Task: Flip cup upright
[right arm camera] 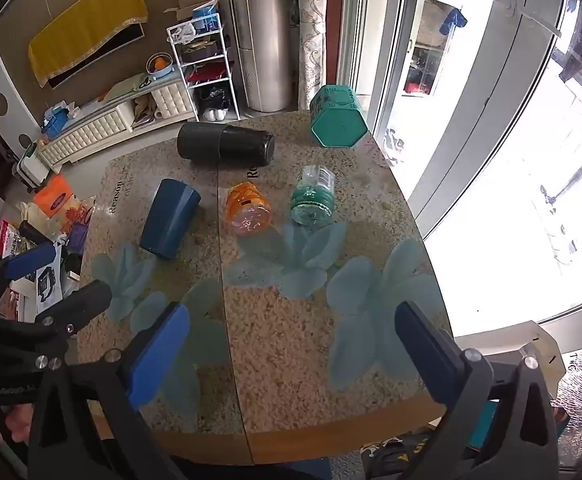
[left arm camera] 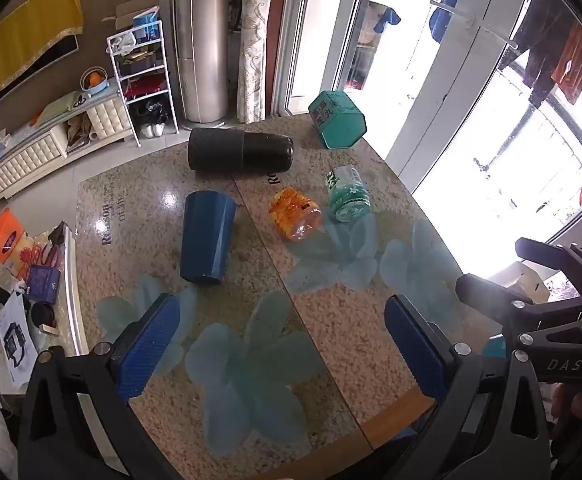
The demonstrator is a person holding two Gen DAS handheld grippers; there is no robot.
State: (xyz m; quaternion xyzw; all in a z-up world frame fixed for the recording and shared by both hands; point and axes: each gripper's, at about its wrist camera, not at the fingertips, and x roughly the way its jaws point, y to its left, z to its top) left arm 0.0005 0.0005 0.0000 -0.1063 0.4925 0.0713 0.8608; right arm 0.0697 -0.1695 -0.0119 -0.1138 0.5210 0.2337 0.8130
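Nothing of the flip looks done yet: the blue cup is lying on its side on the left part of the table, wider end pointing away from the cameras, narrower end toward them, well apart from both tools. The left gripper is hovering over the near edge with jaws spread wide and gripping nothing; the right gripper is doing the same. Reaching, grasping and turning the cup are all remaining. 4 other containers are also lying tipped over: a black flask, an orange jar, a green jar and a teal tin. Whether the cup's far end is its open mouth is hard to make out, and window glare is washing out the right side.
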